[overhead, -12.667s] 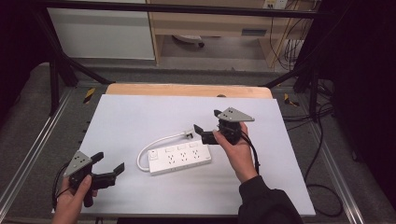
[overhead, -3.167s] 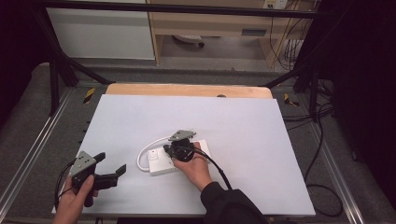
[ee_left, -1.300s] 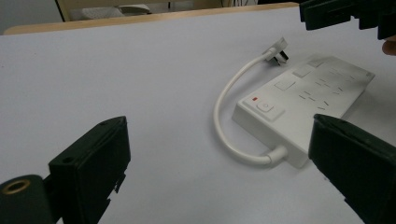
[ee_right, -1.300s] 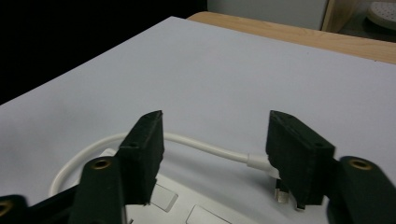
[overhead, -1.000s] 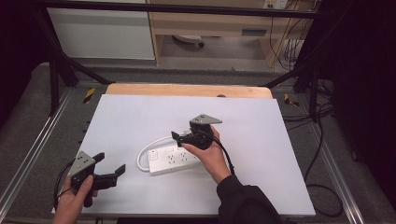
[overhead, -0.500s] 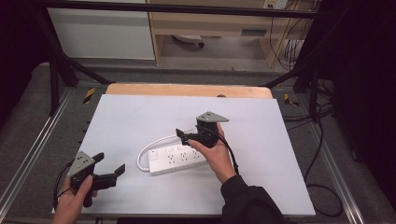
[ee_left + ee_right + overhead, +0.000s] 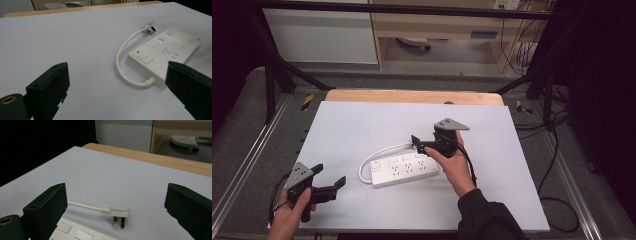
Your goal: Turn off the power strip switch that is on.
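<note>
A white power strip (image 7: 404, 170) lies flat on the white table top (image 7: 362, 120). Its short cable (image 7: 379, 152) loops from the left end round to the plug (image 7: 412, 144) behind it. My right gripper (image 7: 417, 144) hovers just above the strip's far right part, open, pointing left at the plug. Its jaws have just been opening, with nothing between them. In the right gripper view the plug (image 7: 120, 213) lies on its side, pins toward me, past the jaws. My left gripper (image 7: 329, 175) rests open near the front left, facing the strip (image 7: 165, 53) and cable (image 7: 122, 57).
A wooden strip (image 7: 412, 96) borders the table's far side. Metal rails (image 7: 247, 165) run along both sides. Loose cables (image 7: 557, 200) lie on the floor at the right. A pale cabinet (image 7: 322, 35) and a wooden shelf unit (image 7: 447, 25) stand behind.
My right gripper has moved to the right and slightly up, away from the middle of the strip. The left gripper, the strip and the plug have stayed put.
</note>
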The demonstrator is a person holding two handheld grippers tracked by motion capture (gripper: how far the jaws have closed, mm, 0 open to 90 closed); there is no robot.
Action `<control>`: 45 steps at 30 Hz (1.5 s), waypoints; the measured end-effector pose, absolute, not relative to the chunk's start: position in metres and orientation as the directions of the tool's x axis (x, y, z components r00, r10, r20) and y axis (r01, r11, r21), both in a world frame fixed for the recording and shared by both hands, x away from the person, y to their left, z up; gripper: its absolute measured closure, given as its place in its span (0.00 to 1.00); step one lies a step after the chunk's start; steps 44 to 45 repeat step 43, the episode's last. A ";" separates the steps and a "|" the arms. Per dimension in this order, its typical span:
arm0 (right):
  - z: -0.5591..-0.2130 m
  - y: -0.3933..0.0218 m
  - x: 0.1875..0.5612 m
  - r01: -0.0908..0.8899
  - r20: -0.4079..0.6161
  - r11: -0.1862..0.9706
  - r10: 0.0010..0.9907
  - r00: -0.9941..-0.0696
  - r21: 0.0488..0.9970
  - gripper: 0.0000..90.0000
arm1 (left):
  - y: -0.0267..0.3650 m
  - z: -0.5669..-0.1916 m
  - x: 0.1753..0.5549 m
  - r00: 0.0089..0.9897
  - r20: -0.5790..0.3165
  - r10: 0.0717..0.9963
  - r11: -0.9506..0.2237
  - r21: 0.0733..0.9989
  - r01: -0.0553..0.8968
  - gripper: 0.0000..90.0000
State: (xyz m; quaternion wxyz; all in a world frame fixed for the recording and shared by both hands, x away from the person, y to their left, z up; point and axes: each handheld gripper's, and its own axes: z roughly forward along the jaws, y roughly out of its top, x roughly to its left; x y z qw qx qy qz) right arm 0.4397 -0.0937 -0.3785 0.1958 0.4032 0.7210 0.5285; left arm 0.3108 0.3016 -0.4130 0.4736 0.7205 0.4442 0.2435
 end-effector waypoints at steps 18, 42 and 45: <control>-0.376 -0.137 0.428 0.363 0.129 0.091 0.833 -0.538 0.927 0.06 | 0.301 -0.413 0.311 0.486 -0.064 0.871 -0.162 0.898 0.410 0.06; -0.420 -0.245 0.368 0.413 0.070 0.125 0.902 -0.426 0.902 0.05 | 0.301 -0.413 0.310 0.488 -0.066 0.870 -0.158 0.900 0.405 0.06; -0.423 -0.249 0.367 0.415 0.067 0.121 0.909 -0.410 0.902 0.05 | 0.301 -0.413 0.310 0.488 -0.067 0.870 -0.158 0.900 0.405 0.06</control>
